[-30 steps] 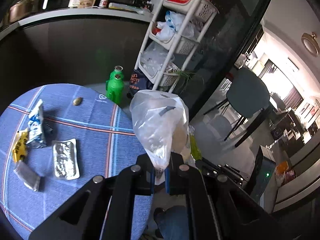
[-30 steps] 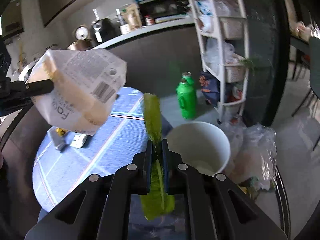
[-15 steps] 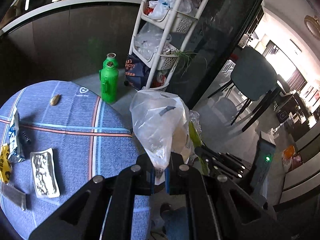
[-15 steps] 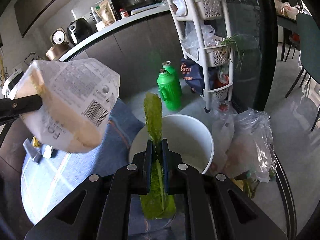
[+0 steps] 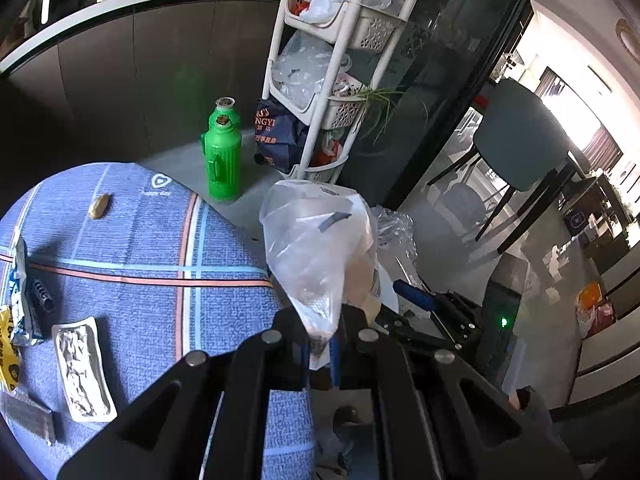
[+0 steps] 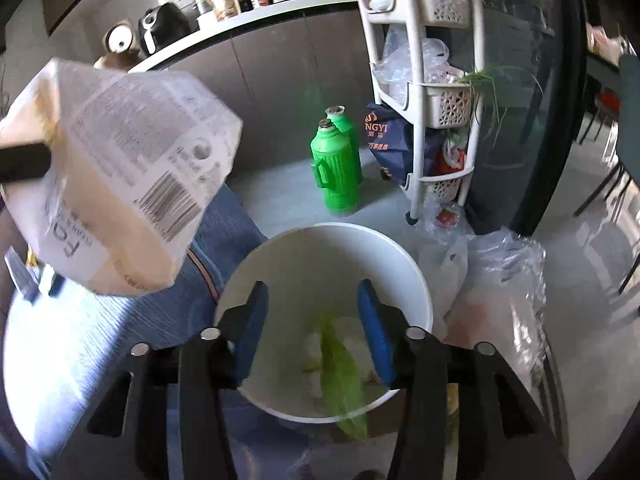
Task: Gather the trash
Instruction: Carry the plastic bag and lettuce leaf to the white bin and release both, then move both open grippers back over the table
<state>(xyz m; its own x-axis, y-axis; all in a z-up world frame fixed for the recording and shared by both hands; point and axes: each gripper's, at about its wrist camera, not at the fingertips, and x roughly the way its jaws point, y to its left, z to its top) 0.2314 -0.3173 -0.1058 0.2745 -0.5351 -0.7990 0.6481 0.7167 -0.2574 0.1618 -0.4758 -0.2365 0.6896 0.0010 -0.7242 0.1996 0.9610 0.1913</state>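
Note:
My left gripper [image 5: 320, 350] is shut on the corner of a clear plastic bag [image 5: 316, 248] with a pale packet inside, held above the table's right edge; the bag also shows in the right wrist view [image 6: 120, 184]. My right gripper [image 6: 312, 326] is open over a white bucket [image 6: 416, 276] on the floor. A green leaf [image 6: 340, 368] lies loose in the bucket below the fingers. On the blue checked tablecloth [image 5: 152, 240] lie a foil blister pack [image 5: 80, 368], wrappers [image 5: 18, 292] and a small brown scrap [image 5: 99, 206].
Two green thermos flasks [image 5: 222, 160] stand on the floor by a white basket rack [image 5: 332, 64] and a dark blue bag [image 5: 280, 136]. Crumpled plastic bags [image 6: 500, 280] lie right of the bucket. A dark counter [image 5: 140, 60] runs behind. A chair [image 5: 520, 140] stands far right.
My right gripper has moved over the bucket and opened; the green leaf has left its fingers and dropped into the bucket. My left gripper has carried the plastic bag rightward, toward the table edge.

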